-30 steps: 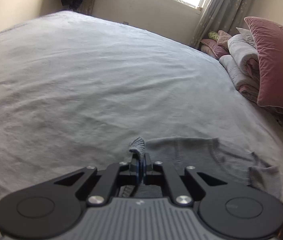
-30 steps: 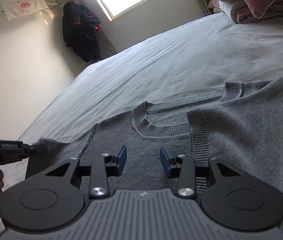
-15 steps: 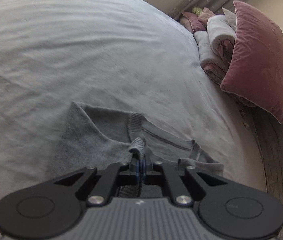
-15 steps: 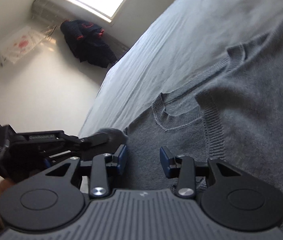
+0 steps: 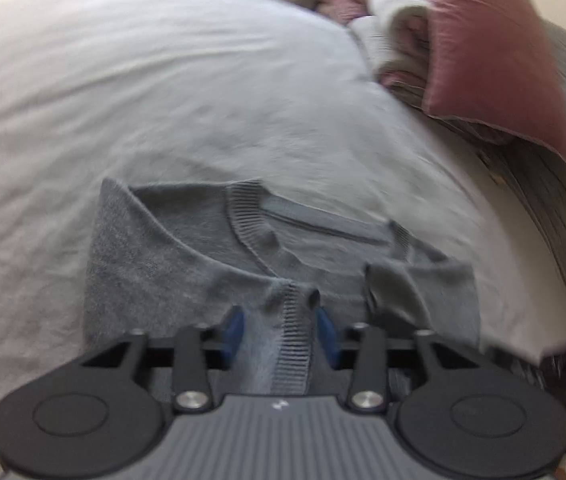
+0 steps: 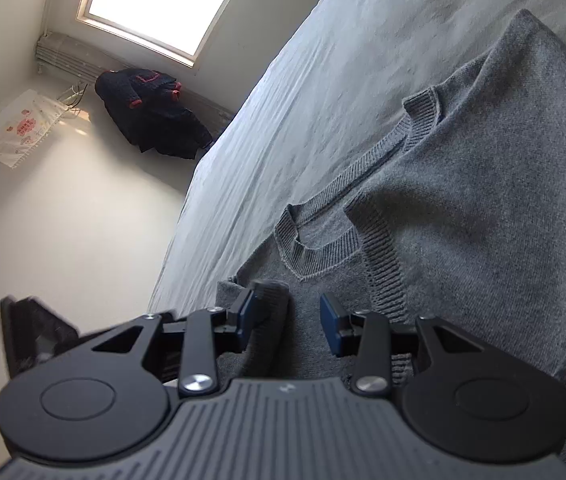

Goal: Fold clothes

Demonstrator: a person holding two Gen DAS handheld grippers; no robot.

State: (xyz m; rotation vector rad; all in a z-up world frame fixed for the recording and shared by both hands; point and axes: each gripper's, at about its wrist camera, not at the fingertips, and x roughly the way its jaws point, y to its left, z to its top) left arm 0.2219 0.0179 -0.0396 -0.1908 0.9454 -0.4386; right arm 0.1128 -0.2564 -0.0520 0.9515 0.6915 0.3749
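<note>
Left wrist view is smeared with blur, so fine detail is lost, yet the left gripper [image 5: 279,330] clearly has its blue pads spread apart, released, with a ribbed cuff [image 5: 291,344] of the grey sweater [image 5: 155,268] lying loose in the gap and touching neither pad as far as can be told. The gripper body hides the sweater's near edge. Beyond the fingers the sweater lies on the bed [image 5: 163,92] with a sleeve folded in across the chest and the ribbed collar [image 5: 249,220] just past it; wide bare sheet lies to the left and beyond, while a pink pillow [image 5: 491,60] and stacked bedding [image 5: 395,36] crowd the far right. In the right wrist view the right gripper [image 6: 289,318] is also spread open over the sweater [image 6: 483,216], nothing between its pads; the other gripper's tip shows blurred beside its left pad. Open sheet runs up to the wall, where a dark coat [image 6: 151,112] hangs under a window [image 6: 163,0].
</note>
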